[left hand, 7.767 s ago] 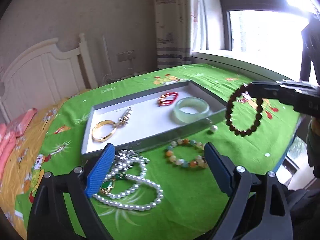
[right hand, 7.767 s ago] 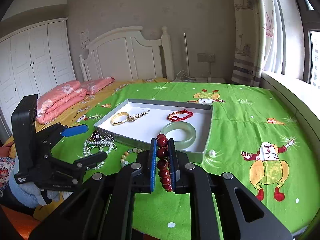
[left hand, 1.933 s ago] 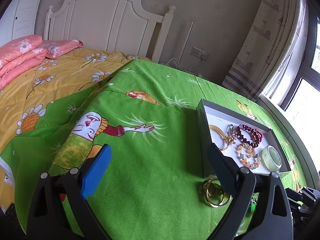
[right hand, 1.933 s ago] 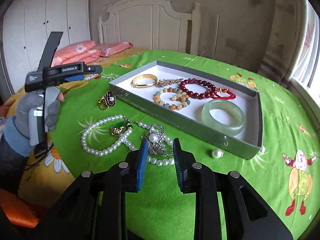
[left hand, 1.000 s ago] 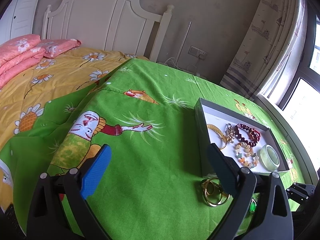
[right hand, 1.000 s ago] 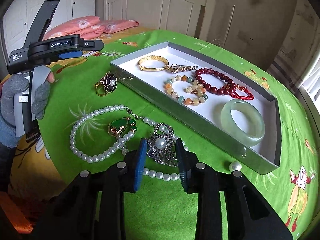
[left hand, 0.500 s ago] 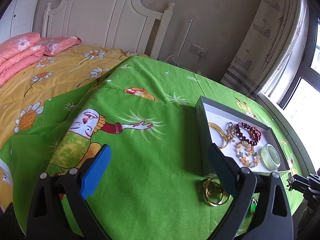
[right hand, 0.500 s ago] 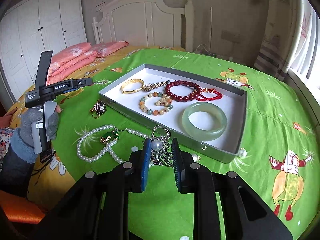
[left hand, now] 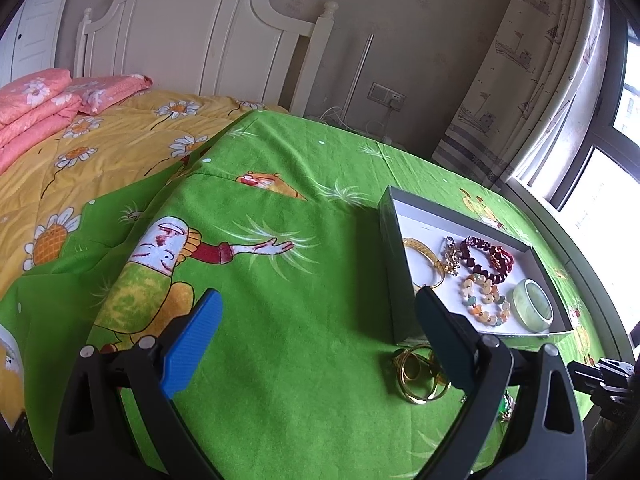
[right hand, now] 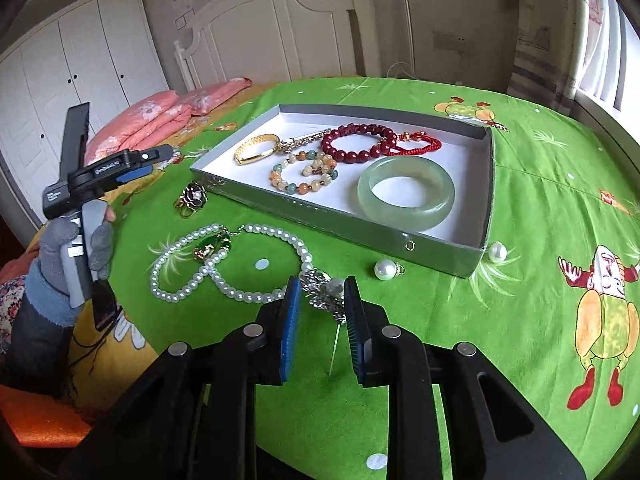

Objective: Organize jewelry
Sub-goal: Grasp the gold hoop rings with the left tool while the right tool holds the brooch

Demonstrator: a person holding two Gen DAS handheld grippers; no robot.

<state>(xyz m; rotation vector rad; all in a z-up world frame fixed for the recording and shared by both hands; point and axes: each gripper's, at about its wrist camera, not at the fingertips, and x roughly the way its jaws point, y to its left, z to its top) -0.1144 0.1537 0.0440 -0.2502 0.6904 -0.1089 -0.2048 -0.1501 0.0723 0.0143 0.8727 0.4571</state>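
A grey tray [right hand: 490,184] with a white floor holds a gold bangle [right hand: 256,148], a mixed bead bracelet [right hand: 304,178], a dark red bead bracelet [right hand: 358,144], a red cord bracelet [right hand: 426,142] and a jade bangle [right hand: 406,192]. My right gripper [right hand: 322,306] is shut on a silver pearl brooch [right hand: 330,294], lifted just above the cloth, its pin hanging down. A pearl necklace with a green pendant [right hand: 212,246], a black flower ring [right hand: 192,198] and two loose pearls [right hand: 386,270] lie outside the tray. My left gripper [left hand: 316,334] is open and empty, held left of the tray [left hand: 390,264].
The green cartoon cloth [right hand: 540,208] covers a round table beside a bed with a yellow quilt [left hand: 80,152] and pink pillows. A gold ring [left hand: 418,372] lies by the tray's near corner in the left wrist view. A window and curtain stand at the right.
My right gripper closed on the silver pearl brooch and raised it off the cloth, pulling back from the necklace. The left gripper stayed open and nearly still.
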